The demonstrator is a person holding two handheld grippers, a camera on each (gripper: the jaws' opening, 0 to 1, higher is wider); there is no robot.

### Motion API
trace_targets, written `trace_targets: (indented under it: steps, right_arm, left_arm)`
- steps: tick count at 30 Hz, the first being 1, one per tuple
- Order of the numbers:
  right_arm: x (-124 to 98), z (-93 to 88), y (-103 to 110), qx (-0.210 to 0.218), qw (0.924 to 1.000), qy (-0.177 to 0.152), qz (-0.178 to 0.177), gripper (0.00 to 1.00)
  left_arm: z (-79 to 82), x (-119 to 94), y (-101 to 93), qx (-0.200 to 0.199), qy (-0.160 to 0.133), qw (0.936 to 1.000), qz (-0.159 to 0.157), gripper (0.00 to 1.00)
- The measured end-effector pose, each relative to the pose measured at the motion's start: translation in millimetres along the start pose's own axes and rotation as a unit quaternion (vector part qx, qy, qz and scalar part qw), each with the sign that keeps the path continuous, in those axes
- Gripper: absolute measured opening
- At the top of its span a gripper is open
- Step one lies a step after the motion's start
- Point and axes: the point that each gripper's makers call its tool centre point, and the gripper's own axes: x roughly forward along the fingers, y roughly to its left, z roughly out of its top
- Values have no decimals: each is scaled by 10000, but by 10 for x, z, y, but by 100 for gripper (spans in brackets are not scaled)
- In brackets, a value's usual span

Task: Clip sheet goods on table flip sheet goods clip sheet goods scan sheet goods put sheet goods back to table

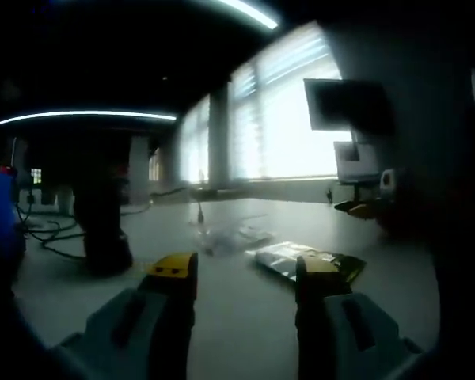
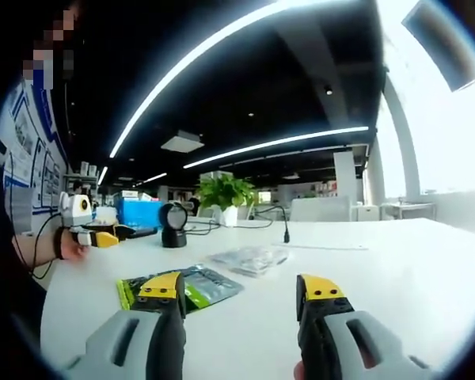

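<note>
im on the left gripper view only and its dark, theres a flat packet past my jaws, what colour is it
Observer: In the right gripper view the flat packet is green, with a silvery window, lying flat on the white table.
Operator: is the right gripper holding anything
Observer: No. The right gripper is open, its jaws apart above the table, just short of the packet.
Operator: that dark thing on my left, what is it
Observer: It looks like a black stand scanner, upright on the table beyond a clear plastic bag.
Operator: anything behind it
Observer: A potted green plant stands further back.
</note>
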Motion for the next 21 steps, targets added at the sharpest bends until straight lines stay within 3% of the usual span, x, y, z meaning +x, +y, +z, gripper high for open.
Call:
trace_targets:
  steps: [6, 8, 10, 12, 14, 16, 21]
  right_arm:
    - [-12, 5, 13, 24, 10000, 3, -31, 52]
    - [-26, 86, 54, 66, 9997, -228, 17, 58]
    - [-23, 102, 87, 80, 9997, -247, 8, 66]
    - [-9, 139, 146, 128, 9995, -296, -56, 62]
    - [31, 179, 254, -173, 9994, -290, -79, 58]
    - [96, 194, 358, -282, 9994, -177, -27, 60]
    - [165, 352, 460, -782, 9967, -144, -172, 57]
  left_arm:
    - [21, -22, 86, -86, -60, 9998, 179, 42]
    - [19, -25, 105, -97, -56, 9997, 221, 42]
    - [14, -27, 114, -107, -47, 9996, 239, 42]
    - [4, -25, 126, -105, -25, 9996, 263, 42]
    - [-7, -20, 140, -111, -1, 9995, 289, 42]
    - [-10, -22, 152, -117, 4, 9994, 316, 42]
    - [-6, -26, 195, -184, -13, 9991, 379, 42]
